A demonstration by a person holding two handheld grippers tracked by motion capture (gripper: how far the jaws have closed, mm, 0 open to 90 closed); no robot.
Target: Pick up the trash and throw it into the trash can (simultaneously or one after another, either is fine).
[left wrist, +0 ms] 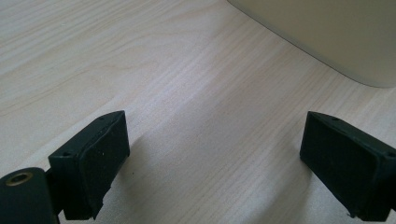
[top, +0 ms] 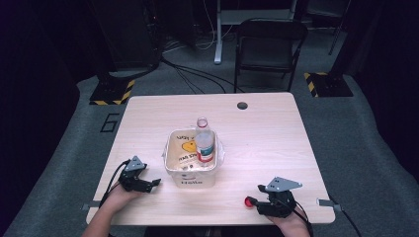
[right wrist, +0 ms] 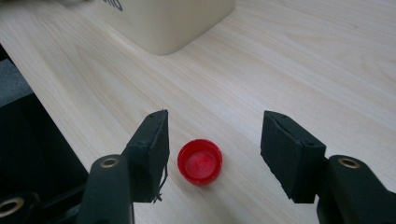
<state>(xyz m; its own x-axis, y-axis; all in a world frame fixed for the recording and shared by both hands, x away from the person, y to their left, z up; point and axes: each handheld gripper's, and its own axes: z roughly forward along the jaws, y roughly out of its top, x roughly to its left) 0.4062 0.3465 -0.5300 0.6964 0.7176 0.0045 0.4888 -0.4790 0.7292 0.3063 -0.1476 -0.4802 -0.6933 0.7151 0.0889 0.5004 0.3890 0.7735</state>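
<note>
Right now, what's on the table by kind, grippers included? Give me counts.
Grippers: 2, left gripper open, right gripper open around the cap
Red bottle cap: 1
Clear bottle, uncapped: 1
Cream bin, holding the bottle: 1
Total: 5

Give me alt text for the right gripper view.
A red bottle cap lies open side up on a pale wooden table, between the open black jaws of the right claw, touching neither. A cream tub stands behind.
</note>
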